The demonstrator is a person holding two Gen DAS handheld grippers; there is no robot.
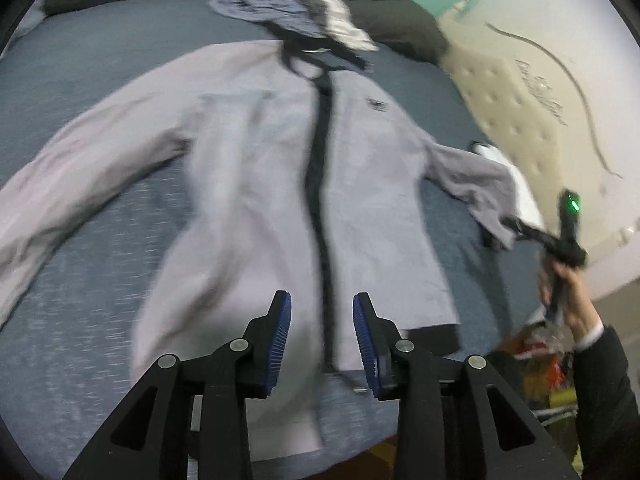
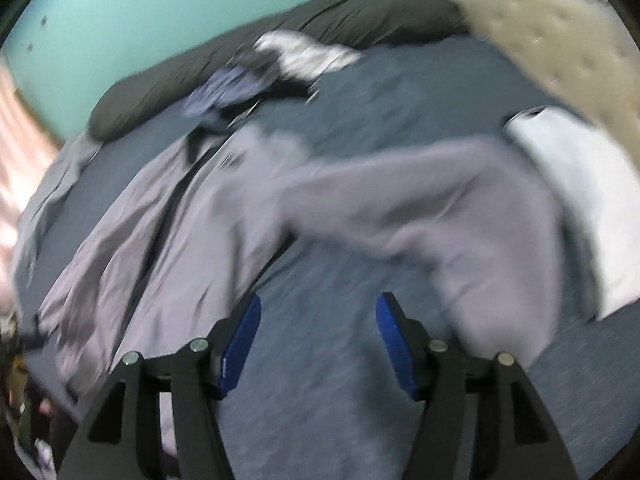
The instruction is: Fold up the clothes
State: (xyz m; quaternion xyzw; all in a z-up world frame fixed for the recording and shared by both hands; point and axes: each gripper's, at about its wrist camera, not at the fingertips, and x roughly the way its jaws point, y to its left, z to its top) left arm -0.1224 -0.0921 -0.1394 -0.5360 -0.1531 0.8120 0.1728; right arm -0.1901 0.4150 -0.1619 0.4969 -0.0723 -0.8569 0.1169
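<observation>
Two tongs gape empty: your left gripper (image 1: 321, 334) frames jacket (image 1: 256, 184) hem low centre; right gripper (image 2: 318, 344) beside sleeve (image 2: 440, 216), flattening for fold.

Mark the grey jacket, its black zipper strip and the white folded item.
grey jacket (image 1: 248, 152): left wrist view, chest panel.
black zipper strip (image 1: 318, 184): left wrist view, mid-length.
white folded item (image 2: 580, 184): right wrist view, top face.

A grey jacket (image 1: 256, 184) lies spread across most of a blue bed (image 1: 80, 80), sleeves out to both sides. Bare sheet stays open between body and right sleeve. A clothes pile (image 1: 296, 16) and white pillow (image 2: 576, 200) crowd the edges.
</observation>
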